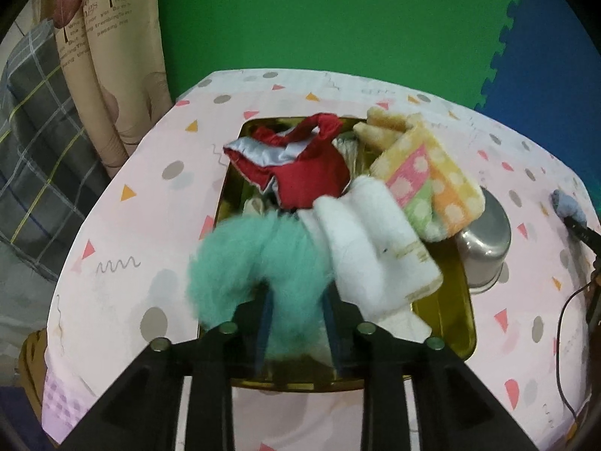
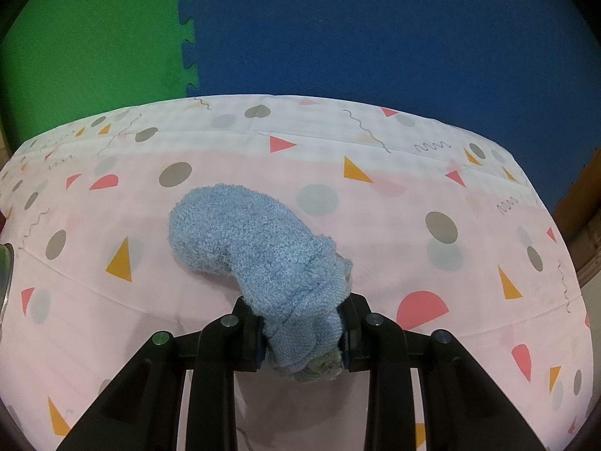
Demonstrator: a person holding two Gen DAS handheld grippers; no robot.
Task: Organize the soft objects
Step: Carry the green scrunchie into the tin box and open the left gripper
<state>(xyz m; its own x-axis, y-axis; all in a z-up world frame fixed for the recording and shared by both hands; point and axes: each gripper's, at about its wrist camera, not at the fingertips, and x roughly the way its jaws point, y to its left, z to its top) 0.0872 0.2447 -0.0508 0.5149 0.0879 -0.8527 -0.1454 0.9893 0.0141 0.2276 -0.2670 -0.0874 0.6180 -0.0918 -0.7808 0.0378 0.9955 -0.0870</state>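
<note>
Green and blue foam mats back the scene, with a printed curtain hanging off the left edge. Pink patterned cloth covers the worktop.

Left wrist view:
- Gold tin tray sits mid-worktop, piled with soft things.
- Red and silver cloth piece lies at the tray's far end.
- Folded dotted towel in yellow, pink, green and orange leans over the tray's right rim, toward the far right corner.
- White cloth item lies across the tray's middle, partly over the dotted towel's lower end.
- Teal fluffy piece, blurred, lies at the tray's near left, curling between the fingers of the left gripper. Fingers stand parted; the fluff lies in the gap and no squeeze shows, so released.
- Steel cup lies tipped on its side just beside the tray's right rim.
- Black cable trails along the worktop's right edge.

Right wrist view:
- Blue terry towel, rolled, rests on the cloth toward the worktop's right side, well apart from the tray.
- Right gripper is clenched on the towel's near end; both pads press into the bunched fabric.
- Far end of the towel lies on the worktop.
</note>
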